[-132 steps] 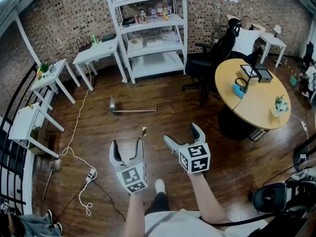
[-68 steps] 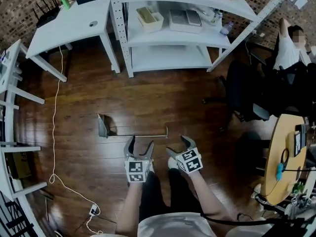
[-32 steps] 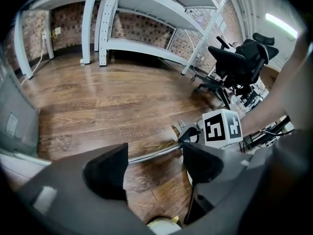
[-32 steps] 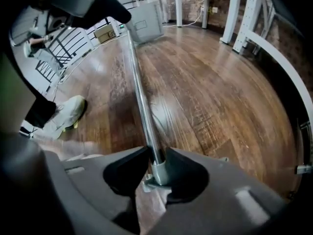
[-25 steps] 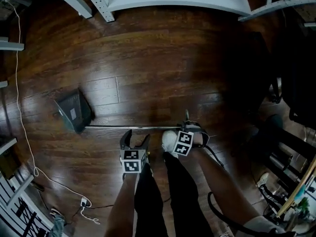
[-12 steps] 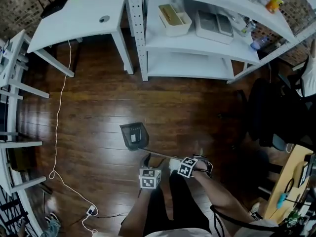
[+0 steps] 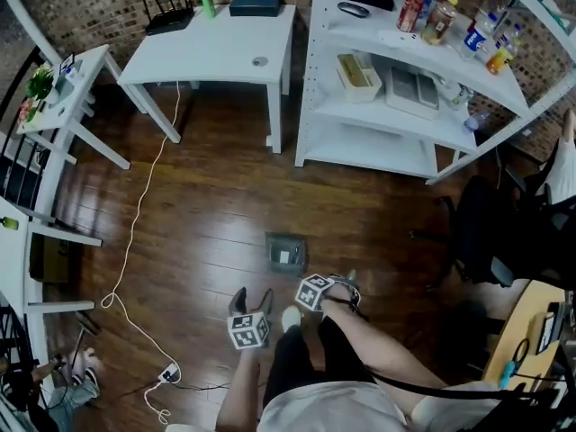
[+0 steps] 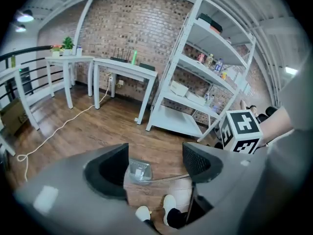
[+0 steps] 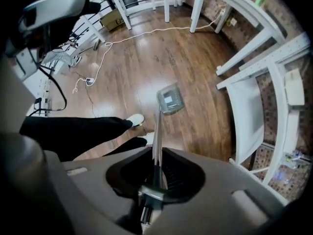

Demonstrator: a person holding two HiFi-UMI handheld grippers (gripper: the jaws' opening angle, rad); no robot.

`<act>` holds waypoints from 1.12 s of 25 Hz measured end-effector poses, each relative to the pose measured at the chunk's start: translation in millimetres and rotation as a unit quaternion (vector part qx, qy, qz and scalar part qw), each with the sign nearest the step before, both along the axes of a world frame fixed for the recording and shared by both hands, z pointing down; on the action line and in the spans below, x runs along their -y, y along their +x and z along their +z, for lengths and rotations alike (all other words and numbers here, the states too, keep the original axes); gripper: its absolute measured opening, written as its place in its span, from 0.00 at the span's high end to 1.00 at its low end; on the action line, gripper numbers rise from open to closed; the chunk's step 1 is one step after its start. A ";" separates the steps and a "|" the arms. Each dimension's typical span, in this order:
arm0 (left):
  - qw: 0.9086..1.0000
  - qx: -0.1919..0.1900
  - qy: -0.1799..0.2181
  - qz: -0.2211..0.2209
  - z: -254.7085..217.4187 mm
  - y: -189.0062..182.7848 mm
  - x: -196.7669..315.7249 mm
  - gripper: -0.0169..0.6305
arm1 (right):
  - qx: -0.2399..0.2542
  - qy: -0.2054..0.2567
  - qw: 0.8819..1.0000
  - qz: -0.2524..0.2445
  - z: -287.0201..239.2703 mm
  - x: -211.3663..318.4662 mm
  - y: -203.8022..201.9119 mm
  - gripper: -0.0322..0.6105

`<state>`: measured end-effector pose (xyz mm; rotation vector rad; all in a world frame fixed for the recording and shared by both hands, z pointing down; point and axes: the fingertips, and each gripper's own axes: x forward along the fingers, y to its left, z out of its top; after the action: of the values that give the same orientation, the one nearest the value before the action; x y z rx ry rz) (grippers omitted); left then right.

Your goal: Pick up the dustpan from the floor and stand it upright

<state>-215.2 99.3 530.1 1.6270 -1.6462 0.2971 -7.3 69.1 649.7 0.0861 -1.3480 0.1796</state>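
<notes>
Dustpan (image 9: 170,99) mid-raise below the right claw (image 9: 156,168), clenched on its handle (image 9: 156,131); left claw (image 8: 155,163) released. Next: stand it steady, let go.

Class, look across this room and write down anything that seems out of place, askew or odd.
A white cable trails loose across the wooden floor, from under the white table to a power strip. Nothing looks spilled or broken.
</notes>
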 end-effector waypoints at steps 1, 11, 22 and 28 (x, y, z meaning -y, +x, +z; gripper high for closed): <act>1.000 0.002 0.002 -0.012 -3.4 -12.0 -10.4 0.40 | 0.014 0.017 1.000 -0.007 -3.8 3.4 -20.9 0.87; 0.998 0.026 0.055 -0.032 -42.4 -57.3 -67.8 0.40 | 0.336 0.226 0.914 -0.039 -151.5 -5.4 -175.8 0.64; 0.965 0.072 0.224 0.119 -194.6 106.9 -51.0 0.40 | 0.558 0.314 0.698 0.320 -337.2 -62.2 44.5 0.64; 0.933 0.118 0.287 0.184 -276.2 231.0 -131.3 0.37 | 0.599 0.411 0.607 0.323 -408.1 -164.0 188.0 0.44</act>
<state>15.8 230.6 253.9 2.4353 -1.6907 0.2134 180.6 233.1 241.6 1.5020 -2.6242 0.2101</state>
